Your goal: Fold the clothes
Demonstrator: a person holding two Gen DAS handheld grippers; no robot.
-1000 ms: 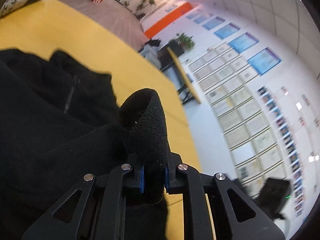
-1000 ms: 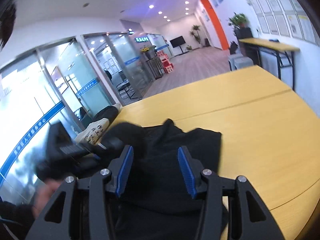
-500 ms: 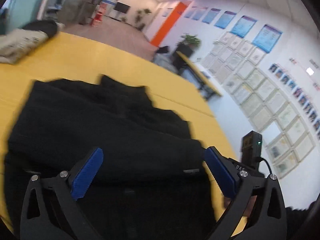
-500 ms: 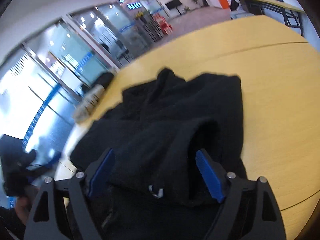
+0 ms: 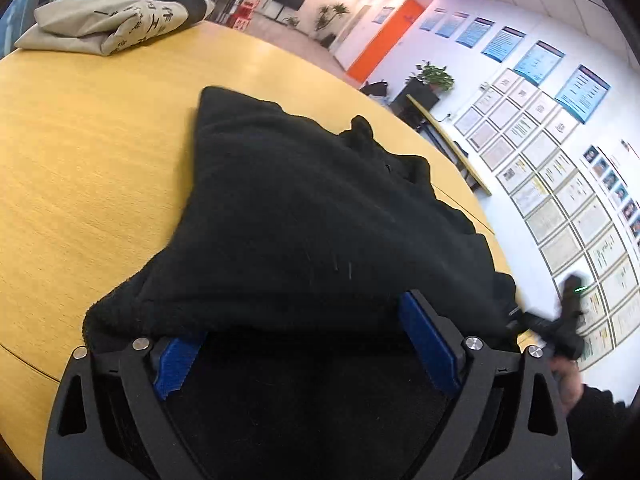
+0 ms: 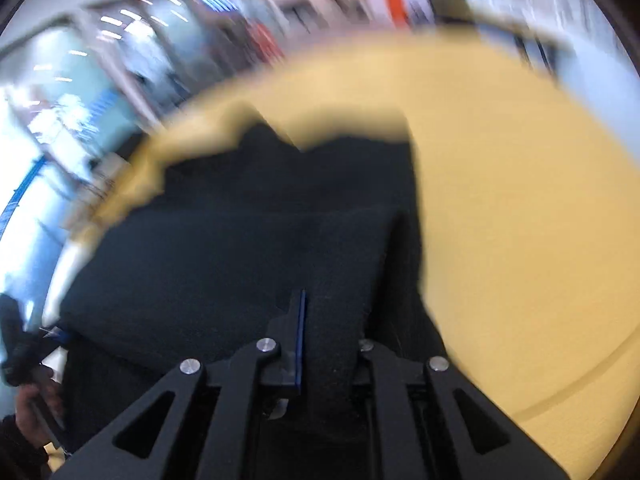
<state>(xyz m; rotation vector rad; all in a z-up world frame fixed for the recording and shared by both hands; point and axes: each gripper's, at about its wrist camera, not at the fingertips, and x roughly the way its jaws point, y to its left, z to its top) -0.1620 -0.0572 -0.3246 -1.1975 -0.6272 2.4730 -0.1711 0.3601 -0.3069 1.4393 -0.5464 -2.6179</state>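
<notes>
Though right view blurs, right claw (image 6: 326, 344) pinches black garment (image 5: 304, 216); left claw (image 5: 308, 344) wide.

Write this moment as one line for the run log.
left gripper: open, fingers under fold | right gripper: shut on black fleece garment | support: yellow wooden table | aside: beige folded garment

Bare table (image 5: 92, 168) lies open left of the black garment (image 5: 304, 216), up to the beige folded clothes (image 5: 112, 20) at the upper left. In the blurred right wrist view, the table's right half (image 6: 520, 220) seems clear. The garment fills the middle of both frames.
</notes>
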